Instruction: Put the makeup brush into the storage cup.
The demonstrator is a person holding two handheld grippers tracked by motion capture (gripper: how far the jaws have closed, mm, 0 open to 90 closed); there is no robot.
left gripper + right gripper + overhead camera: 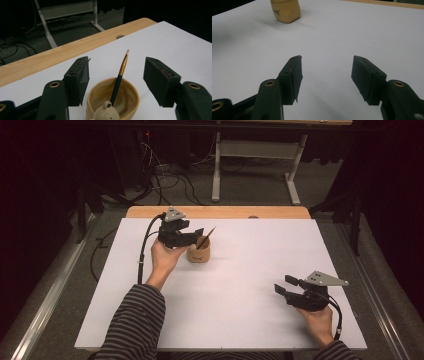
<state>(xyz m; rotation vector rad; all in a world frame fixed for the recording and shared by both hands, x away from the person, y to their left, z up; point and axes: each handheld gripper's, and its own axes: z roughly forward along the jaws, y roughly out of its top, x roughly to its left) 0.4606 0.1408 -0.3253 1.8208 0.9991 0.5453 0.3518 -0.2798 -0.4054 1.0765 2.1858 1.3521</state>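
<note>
A: Hovering just behind the tan ceramic cup [198,251], the left gripper [196,236] has its fingers [77,80] spread wide, one on each side of the cup's rim and touching neither side.

B: And the brush?

A: The brush [120,75] stands inside the cup, leaning, with its dark handle down in the bowl, a gold band above it and the pale tip pointing up and away. In the left gripper view it rises through the gap between the fingers, apart from both.

B: Where does the cup sit?

A: On the white surface [240,315], in its far left part, near the wooden edge [220,212].

B: What about the other hand?

A: The right gripper [282,285] is held low over the near right part of the surface, well apart from the cup. Its fingers [368,75] gape wide too, with nothing between them but bare white surface. In the right gripper view the cup shows far off at the upper left.
</note>
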